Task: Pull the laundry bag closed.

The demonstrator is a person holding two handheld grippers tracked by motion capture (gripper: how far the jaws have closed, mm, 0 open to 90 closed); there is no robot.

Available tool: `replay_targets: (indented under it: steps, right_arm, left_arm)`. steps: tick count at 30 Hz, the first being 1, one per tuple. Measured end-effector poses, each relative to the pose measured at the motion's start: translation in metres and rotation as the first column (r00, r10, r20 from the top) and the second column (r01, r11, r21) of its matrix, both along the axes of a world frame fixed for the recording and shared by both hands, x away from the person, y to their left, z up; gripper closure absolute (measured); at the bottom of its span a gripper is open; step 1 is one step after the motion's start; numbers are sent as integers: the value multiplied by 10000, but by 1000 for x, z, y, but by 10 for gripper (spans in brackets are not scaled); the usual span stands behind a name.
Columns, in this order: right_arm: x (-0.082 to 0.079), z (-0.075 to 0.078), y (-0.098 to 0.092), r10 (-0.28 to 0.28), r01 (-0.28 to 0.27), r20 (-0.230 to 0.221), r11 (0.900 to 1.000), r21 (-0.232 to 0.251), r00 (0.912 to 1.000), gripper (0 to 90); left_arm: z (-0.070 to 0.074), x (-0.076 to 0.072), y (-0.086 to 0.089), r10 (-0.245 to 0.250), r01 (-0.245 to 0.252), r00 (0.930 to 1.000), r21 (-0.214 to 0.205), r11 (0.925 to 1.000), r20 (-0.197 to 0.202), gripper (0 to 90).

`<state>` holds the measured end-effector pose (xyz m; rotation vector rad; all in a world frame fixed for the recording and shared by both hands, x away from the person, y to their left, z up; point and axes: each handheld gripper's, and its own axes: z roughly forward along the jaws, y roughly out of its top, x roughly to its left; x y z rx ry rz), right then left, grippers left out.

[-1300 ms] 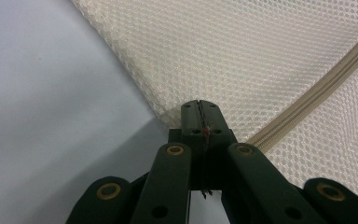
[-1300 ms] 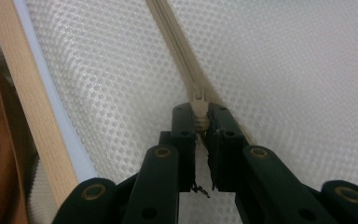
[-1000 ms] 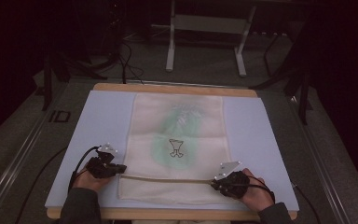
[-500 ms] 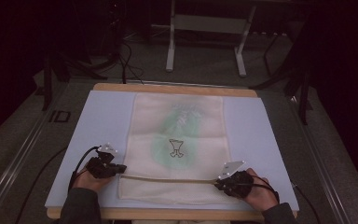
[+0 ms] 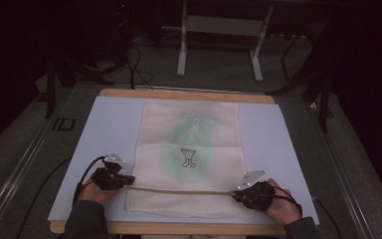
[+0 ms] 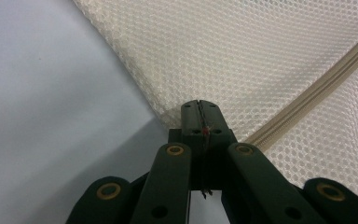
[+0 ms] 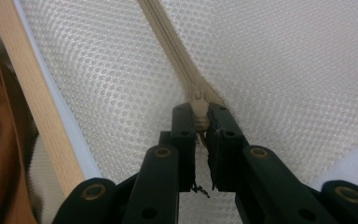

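A cream mesh bag (image 5: 189, 149) lies flat on the pale blue mat (image 5: 104, 129), with a green-tinted item and a small dark figure showing through it. Its beige zipper (image 5: 179, 190) runs across near the front edge. At the zipper's left end, my left gripper (image 5: 129, 181) is shut on the bag's edge; in the left gripper view the jaws (image 6: 200, 109) pinch the mesh (image 6: 261, 56) beside the zipper (image 6: 317, 88). At the right end, my right gripper (image 5: 236, 195) is shut on the zipper pull (image 7: 198, 105), with the zipper (image 7: 168, 32) running away from it.
The mat rests on a wooden board (image 5: 179, 229) whose edge also shows in the right gripper view (image 7: 37, 107). A metal stand (image 5: 219, 45) and cables (image 5: 134, 64) sit on the dark floor behind. Bare mat lies on both sides of the bag.
My right hand has edged slightly to the right with the zipper pull. The left hand and the bag have stayed where they were.
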<state>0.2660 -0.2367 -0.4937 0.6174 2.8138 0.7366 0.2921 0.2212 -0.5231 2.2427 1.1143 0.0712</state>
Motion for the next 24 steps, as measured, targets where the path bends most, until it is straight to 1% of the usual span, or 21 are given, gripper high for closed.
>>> replay_targets:
  steps: [2,6,9,12,15,18,21,24]
  right_arm:
    - [0,1,-1,6,-6,-51,10000,44,10000,823]
    - [2,5,-5,-30,38,-163,9990,446,9999,823]
    - [3,6,-7,-55,65,-174,9982,599,9998,822]
    - [4,7,0,6,-7,24,9999,172,10000,823]
    - [6,10,1,62,-63,58,9996,267,10000,822]
    - [6,12,4,189,-192,178,9996,210,9997,822]
    - [7,12,8,247,-246,355,9997,-37,9991,821]
    - [9,14,9,248,-249,358,9997,30,9991,822]
  left_arm:
    - [0,0,0,1,-1,10000,4,10000,-3,900]
    - [0,0,0,-1,1,10000,-13,10000,2,900]
    - [0,0,0,-11,11,10000,10,10000,-11,900]
    - [0,0,0,-1,1,10000,52,10000,1,900]
    - [0,0,0,-10,10,10000,8,10000,-16,900]
    - [0,0,0,-2,2,10000,11,10000,-13,900]
    - [0,0,0,-14,14,10000,49,10000,5,900]
    - [0,0,0,-12,12,10000,45,10000,8,900]
